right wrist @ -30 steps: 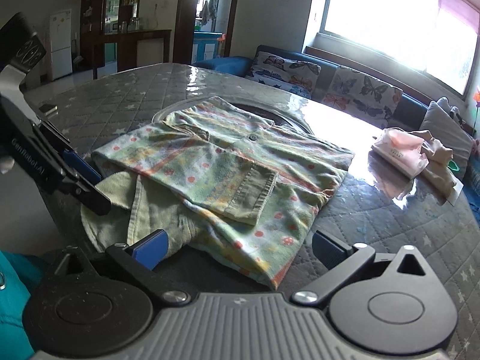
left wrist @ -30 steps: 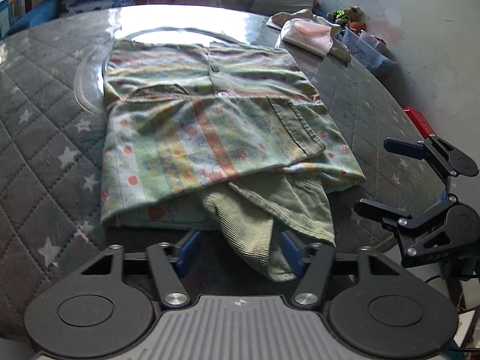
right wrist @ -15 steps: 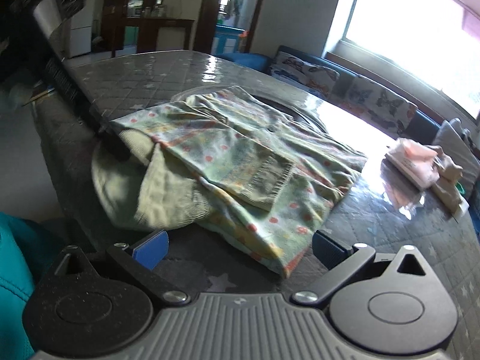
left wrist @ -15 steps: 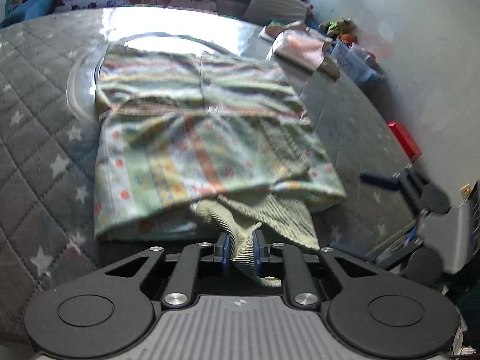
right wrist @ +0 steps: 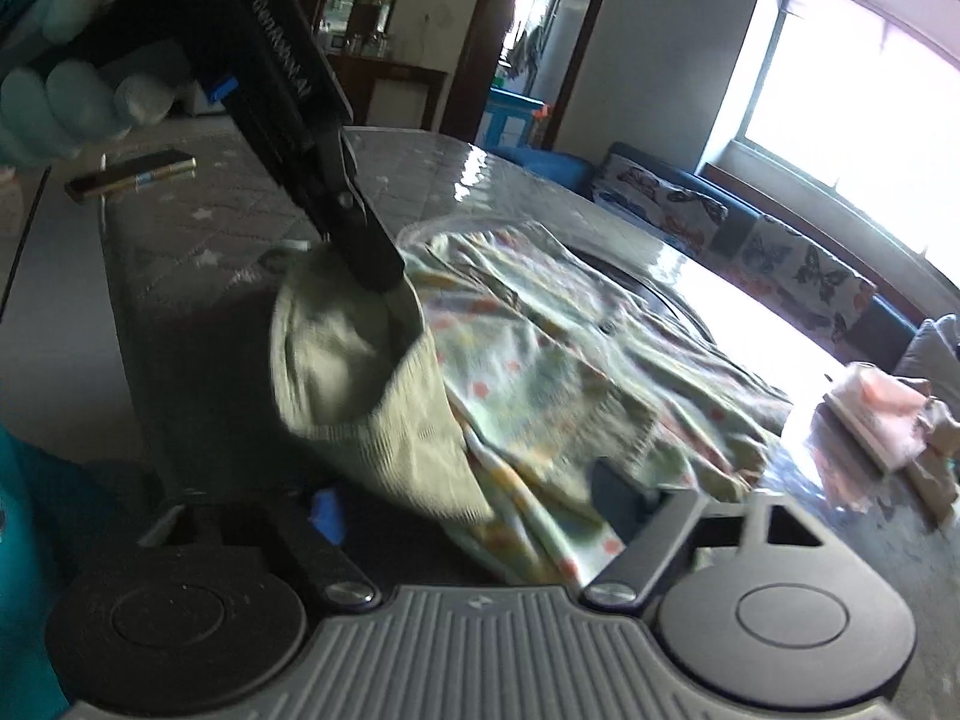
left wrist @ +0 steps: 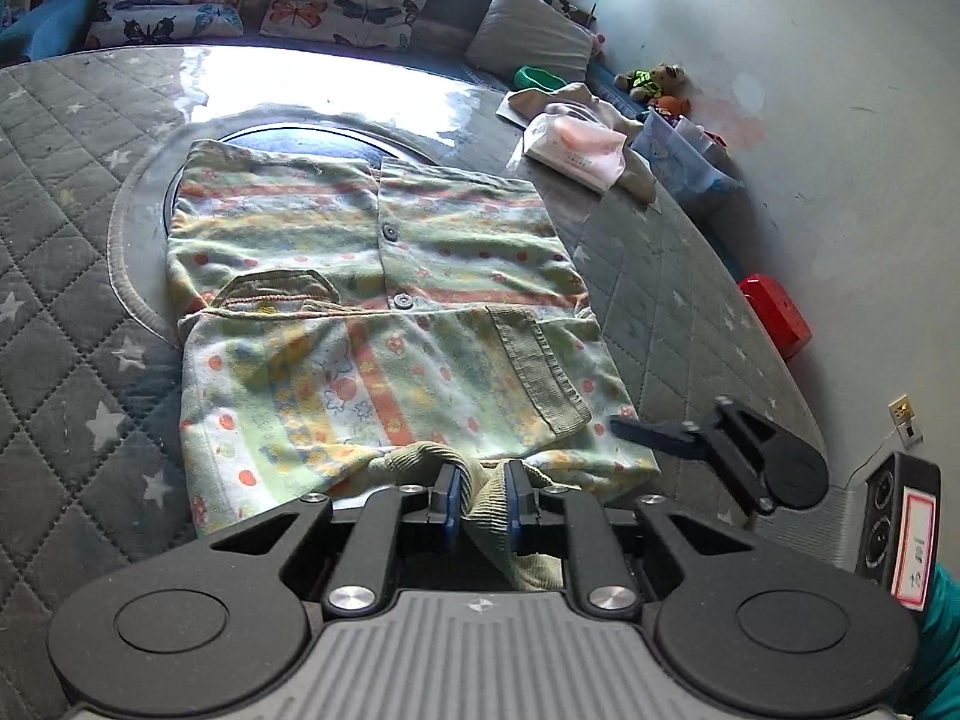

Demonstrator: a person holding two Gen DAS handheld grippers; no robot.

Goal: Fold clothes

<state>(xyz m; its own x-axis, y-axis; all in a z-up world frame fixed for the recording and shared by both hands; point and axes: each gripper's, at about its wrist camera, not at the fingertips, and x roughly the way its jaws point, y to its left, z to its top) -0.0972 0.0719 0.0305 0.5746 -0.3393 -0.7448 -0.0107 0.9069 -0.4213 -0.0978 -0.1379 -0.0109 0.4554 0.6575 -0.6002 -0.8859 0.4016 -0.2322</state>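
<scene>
- The left gripper (left wrist: 478, 495) is clamped on the olive corduroy hood (left wrist: 480, 474) at the near edge of the shirt (left wrist: 384, 324). The right gripper (right wrist: 480, 510) has its fingers spread wide, holding nothing, and reaches toward the shirt's near right corner.
- The shirt lies flat near the middle of the table (left wrist: 60, 240), button side up, with its near part already folded over itself. The hood sticks out over the near table edge.
- Judged step: turning the hood onto or under the body. To do it well, lift the hood just clear, carry it straight away toward the far side, and keep the fold line square to the shirt's sides. The open right gripper could pin the near right corner so the layers don't drag.
- Edges and room: the near table edge is right under the hood, so cloth may slide off if released early. Left and far sides are open quilt. A pink packet (left wrist: 573, 150) sits far right, well apart from the shirt.
</scene>
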